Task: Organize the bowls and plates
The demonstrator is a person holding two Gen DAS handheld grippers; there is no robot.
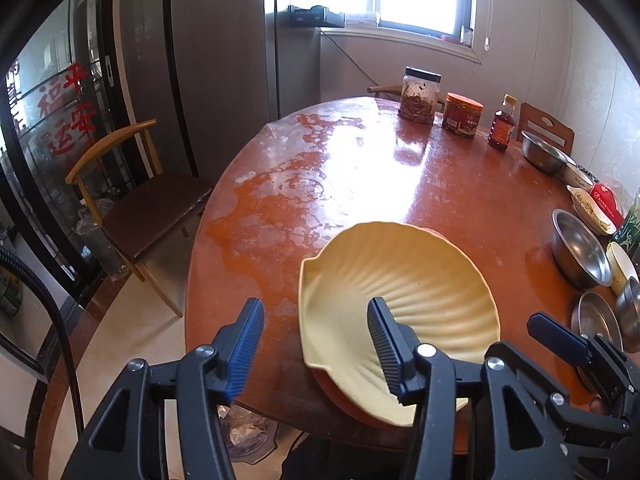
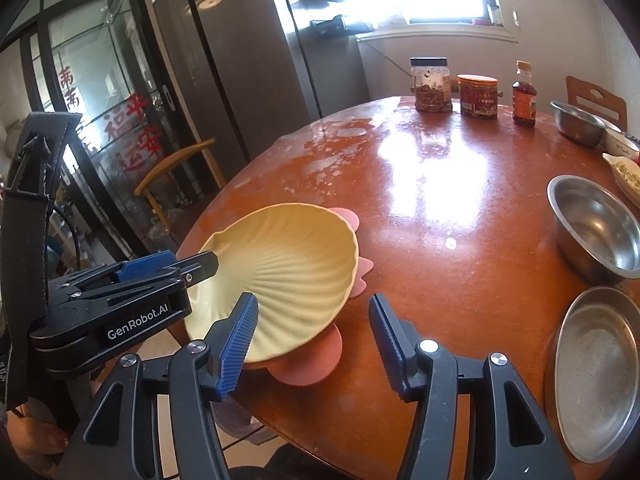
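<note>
Right wrist view alone shows pink plate (image 2: 316, 364) under yellow shell dish (image 2: 292, 276), both claws spread.

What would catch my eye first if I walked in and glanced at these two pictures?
Most likely the pale yellow shell-shaped plate near the table's front edge, stacked on a pink plate. Right behind that, the black grippers with blue ribbed pads: the left gripper and the right gripper both stand open around the plate. Shiny steel bowls cluster on the right, jars at the far edge.
</note>
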